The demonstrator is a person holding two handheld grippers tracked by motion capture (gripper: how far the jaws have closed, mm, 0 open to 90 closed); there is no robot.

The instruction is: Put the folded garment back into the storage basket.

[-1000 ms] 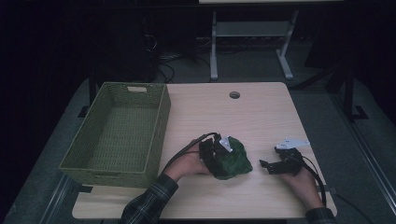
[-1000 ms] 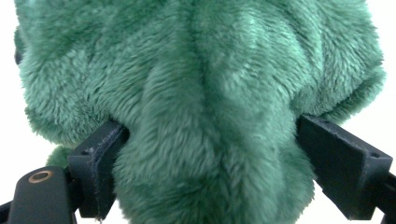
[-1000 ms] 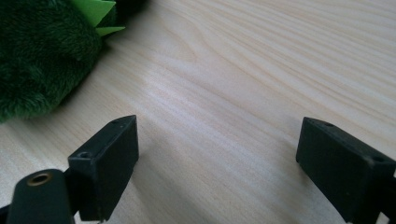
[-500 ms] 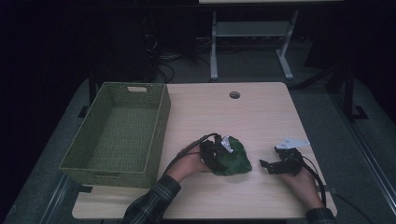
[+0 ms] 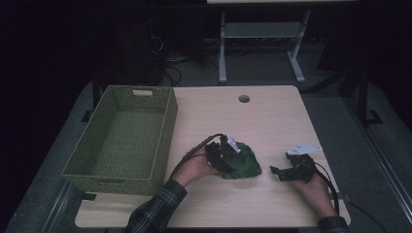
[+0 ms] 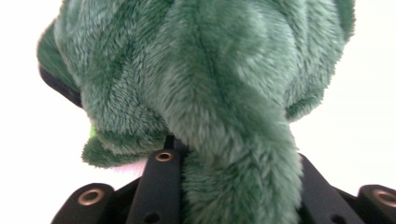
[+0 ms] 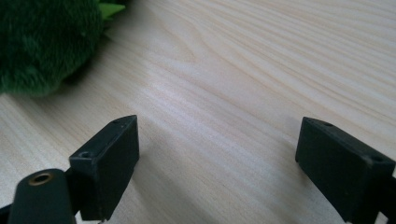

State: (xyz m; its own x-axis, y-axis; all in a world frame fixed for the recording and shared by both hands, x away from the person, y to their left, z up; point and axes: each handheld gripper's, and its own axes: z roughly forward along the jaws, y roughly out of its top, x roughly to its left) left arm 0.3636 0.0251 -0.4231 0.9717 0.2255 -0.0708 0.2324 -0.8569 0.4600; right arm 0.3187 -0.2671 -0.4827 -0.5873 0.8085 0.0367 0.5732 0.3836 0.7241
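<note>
A green plush toy (image 5: 245,164) lies on the wooden table (image 5: 252,121), right of centre near the front. My left gripper (image 5: 226,156) comes at it from the left, and its jaws have just been closing. In the left gripper view the fur (image 6: 201,84) bulges between the two black jaws, which squeeze a fold of it; my left gripper (image 6: 238,182) is shut on the toy. My right gripper (image 5: 278,173) rests low over the table to the toy's right, open, with bare wood between its fingers (image 7: 109,154). The toy's edge (image 7: 42,42) shows at the upper left there.
A green woven basket (image 5: 167,127) stands on the table's left side with nothing in it. A round cable hole (image 5: 244,99) sits near the far edge. A white metal frame (image 5: 262,34) stands on the floor behind the table.
The left gripper's jaws have closed on the green plush toy, bunching its fur. Both hands have stayed about where they were.
</note>
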